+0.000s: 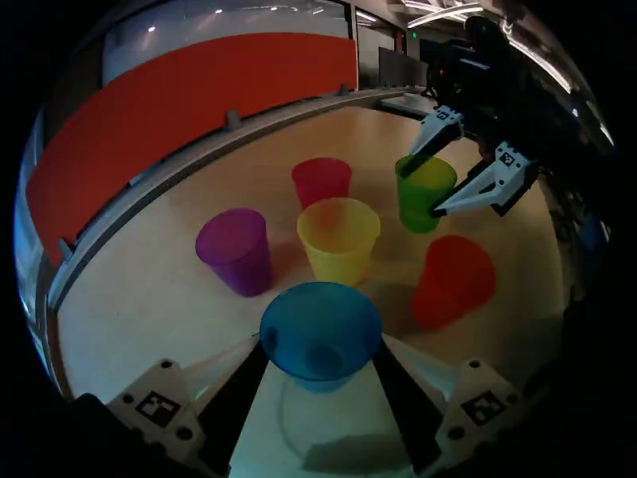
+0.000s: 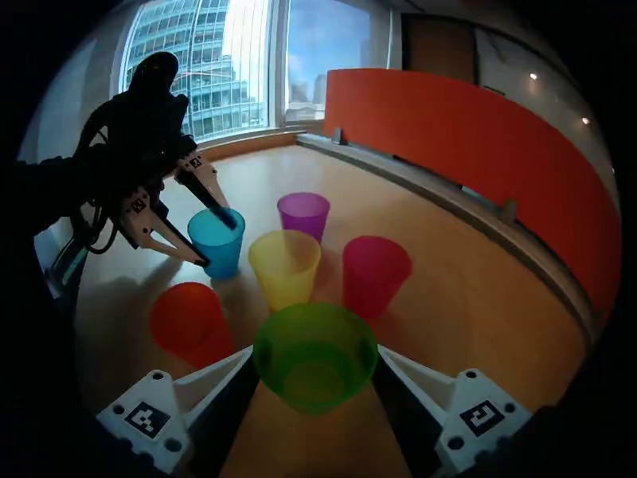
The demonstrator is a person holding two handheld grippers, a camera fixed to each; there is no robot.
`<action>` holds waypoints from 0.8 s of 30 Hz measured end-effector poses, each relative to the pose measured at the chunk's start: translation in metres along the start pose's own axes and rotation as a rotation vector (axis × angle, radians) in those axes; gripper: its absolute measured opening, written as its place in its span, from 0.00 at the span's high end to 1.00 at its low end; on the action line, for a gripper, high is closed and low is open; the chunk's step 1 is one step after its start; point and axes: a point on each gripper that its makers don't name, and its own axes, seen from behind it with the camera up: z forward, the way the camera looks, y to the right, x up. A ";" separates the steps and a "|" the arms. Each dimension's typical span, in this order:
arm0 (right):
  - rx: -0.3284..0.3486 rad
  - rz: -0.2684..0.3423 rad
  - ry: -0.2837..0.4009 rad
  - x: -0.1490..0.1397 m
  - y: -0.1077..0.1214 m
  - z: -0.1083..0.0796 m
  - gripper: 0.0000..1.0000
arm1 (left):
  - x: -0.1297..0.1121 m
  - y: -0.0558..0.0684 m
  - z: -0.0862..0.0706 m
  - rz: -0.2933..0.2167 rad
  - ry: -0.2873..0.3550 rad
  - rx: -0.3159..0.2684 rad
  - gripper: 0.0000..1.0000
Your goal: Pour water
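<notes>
Several translucent cups stand close together on a wooden table (image 1: 143, 311). In the left gripper view, the blue cup (image 1: 321, 327) sits between my left gripper's (image 1: 321, 350) fingers, which press both its sides. Across the group, my right gripper (image 1: 418, 193) clasps the green cup (image 1: 426, 187). In the right gripper view, the green cup (image 2: 314, 350) is held between my right gripper's (image 2: 316, 358) fingers, and my left gripper (image 2: 216, 241) straddles the blue cup (image 2: 215, 235). Both cups look upright on the table. I cannot make out any water.
Between the two held cups stand a yellow cup (image 1: 338, 235), a purple cup (image 1: 235, 247), a pink cup (image 1: 321, 179) and a red cup (image 1: 454, 279). An orange partition (image 1: 199, 95) borders the table's far edge. A dark sleeve (image 2: 48, 191) holds the left gripper.
</notes>
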 end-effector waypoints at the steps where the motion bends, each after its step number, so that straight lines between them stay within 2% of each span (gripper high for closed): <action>1: 0.000 0.001 0.000 0.000 0.000 0.000 0.09 | 0.000 0.000 0.001 -0.001 0.001 0.000 0.14; 12: -0.002 0.014 -0.006 -0.006 0.000 0.004 0.09 | -0.006 0.001 0.002 -0.014 0.004 -0.002 0.14; 24: -0.005 0.021 -0.019 -0.017 0.001 0.007 0.09 | -0.011 0.003 0.002 0.008 -0.009 0.003 0.14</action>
